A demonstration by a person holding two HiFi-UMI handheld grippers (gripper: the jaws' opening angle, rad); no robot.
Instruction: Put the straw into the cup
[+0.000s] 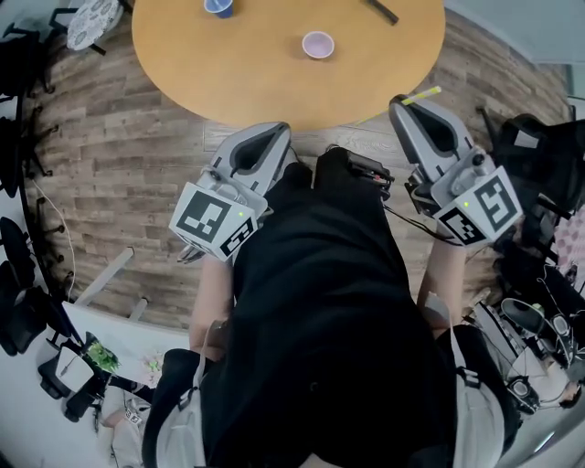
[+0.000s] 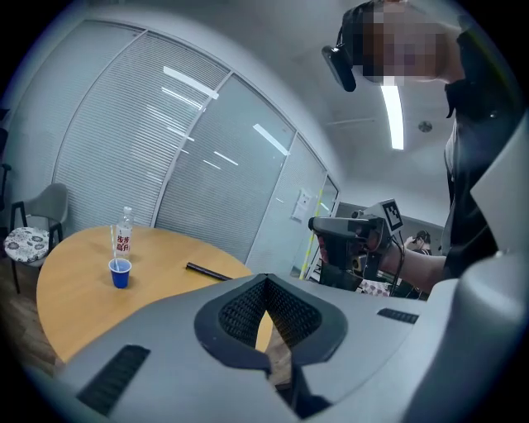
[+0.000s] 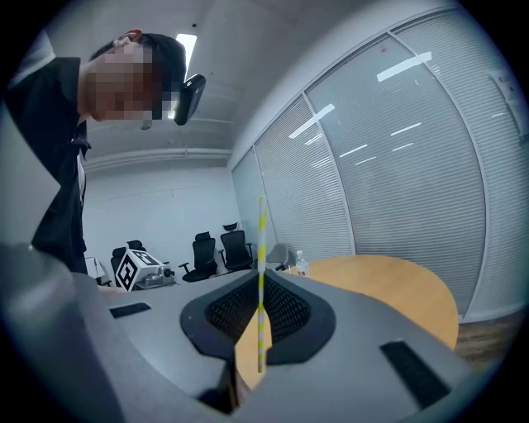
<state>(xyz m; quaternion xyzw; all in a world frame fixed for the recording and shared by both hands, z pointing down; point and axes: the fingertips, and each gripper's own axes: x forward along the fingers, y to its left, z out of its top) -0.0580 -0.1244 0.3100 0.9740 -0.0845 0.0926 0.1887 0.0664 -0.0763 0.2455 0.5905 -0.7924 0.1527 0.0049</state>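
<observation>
My right gripper (image 3: 259,285) is shut on a yellow-and-white striped straw (image 3: 261,248), which stands upright between its pads. In the head view that gripper (image 1: 403,103) hovers at the near edge of the round wooden table (image 1: 274,82), with the straw (image 1: 422,95) poking out at its tip. A pink cup (image 1: 318,44) stands on the table ahead. Farther left stands a blue cup (image 1: 219,7), which in the left gripper view (image 2: 121,273) has a straw in it. My left gripper (image 1: 274,131) is shut on nothing (image 2: 266,282), short of the table edge.
A water bottle (image 2: 124,230) stands behind the blue cup, and a black strip (image 2: 208,271) lies on the table. A chair with a patterned cushion (image 1: 91,23) sits at the table's far left. Office chairs (image 3: 215,252) and blind-covered glass walls ring the room.
</observation>
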